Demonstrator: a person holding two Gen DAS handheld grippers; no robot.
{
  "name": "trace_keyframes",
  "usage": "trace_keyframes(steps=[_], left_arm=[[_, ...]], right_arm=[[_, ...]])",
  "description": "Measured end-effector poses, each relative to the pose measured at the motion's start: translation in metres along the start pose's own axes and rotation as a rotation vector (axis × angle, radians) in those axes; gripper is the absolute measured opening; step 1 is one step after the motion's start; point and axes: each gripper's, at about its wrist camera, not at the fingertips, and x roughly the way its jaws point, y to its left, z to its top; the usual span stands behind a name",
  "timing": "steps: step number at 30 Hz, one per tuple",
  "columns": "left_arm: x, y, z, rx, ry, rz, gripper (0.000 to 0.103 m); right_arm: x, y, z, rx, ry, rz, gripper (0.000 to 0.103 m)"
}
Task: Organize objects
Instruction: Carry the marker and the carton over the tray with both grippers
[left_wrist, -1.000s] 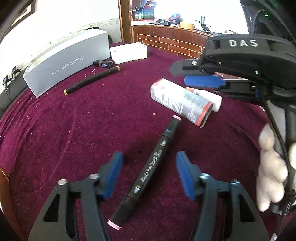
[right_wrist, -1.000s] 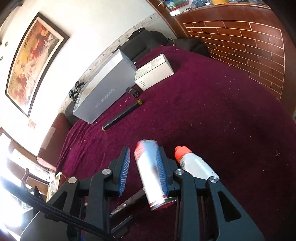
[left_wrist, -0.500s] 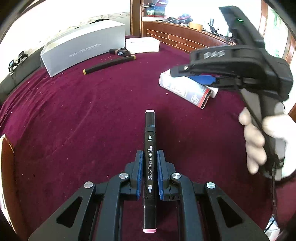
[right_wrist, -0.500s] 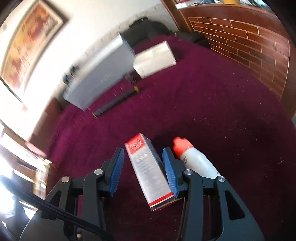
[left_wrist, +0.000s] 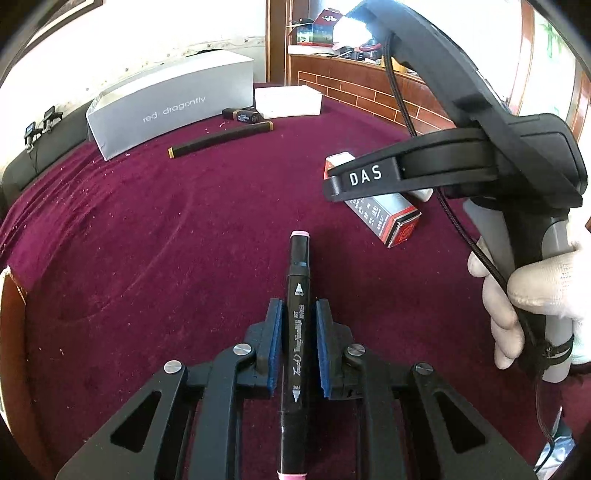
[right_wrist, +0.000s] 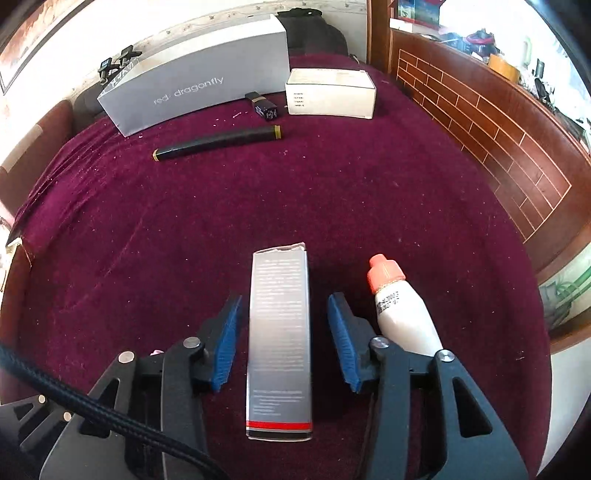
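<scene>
Left tongs (left_wrist: 298, 349): pads pinching marker (left_wrist: 295, 332) at mid-barrel, pointing away over the maroon desk (left_wrist: 147, 240)

Right tongs (right_wrist: 284, 339): spread, straddling grey carton (right_wrist: 279, 332) lying flat, pads apart from its sides; bottle (right_wrist: 402, 314) just right

Far: black tube (right_wrist: 218, 143), small black item (right_wrist: 265, 107), white box (right_wrist: 330, 93), long grey box (right_wrist: 199, 85)

Step, by judgement: marker gripped, carton grasp pending; next calls for closing squarely on the carton

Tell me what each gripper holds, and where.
Left gripper clamps the black marker around mid-barrel. Right gripper holds nothing; it straddles the grey carton, open.
</scene>
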Motion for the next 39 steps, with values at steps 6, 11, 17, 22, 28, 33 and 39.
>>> trace_keyframes(steps=[6, 11, 17, 22, 28, 33, 39], left_arm=[[-0.008, 0.011, -0.006, -0.051, -0.002, -0.010, 0.011], [-0.021, 0.025, -0.014, -0.093, -0.012, -0.018, 0.011], [-0.044, 0.032, -0.026, -0.133, -0.038, -0.051, 0.011], [-0.057, 0.034, -0.034, -0.149, -0.050, -0.079, 0.011], [-0.074, 0.032, -0.041, -0.163, -0.066, -0.119, 0.011], [-0.093, 0.031, -0.047, -0.172, -0.083, -0.127, 0.011], [-0.115, 0.037, -0.055, -0.188, -0.116, -0.108, 0.011]], right_arm=[[-0.013, 0.003, -0.005, 0.031, -0.009, 0.060, 0.025], [-0.033, 0.001, -0.014, 0.086, -0.032, 0.147, 0.025], [-0.063, -0.013, -0.037, 0.138, -0.057, 0.213, 0.025], [-0.073, -0.029, -0.063, 0.181, -0.041, 0.225, 0.025], [-0.070, -0.034, -0.085, 0.227, 0.004, 0.267, 0.025], [-0.075, -0.021, -0.089, 0.215, 0.003, 0.308, 0.025], [-0.087, 0.011, -0.087, 0.156, -0.011, 0.354, 0.025]])
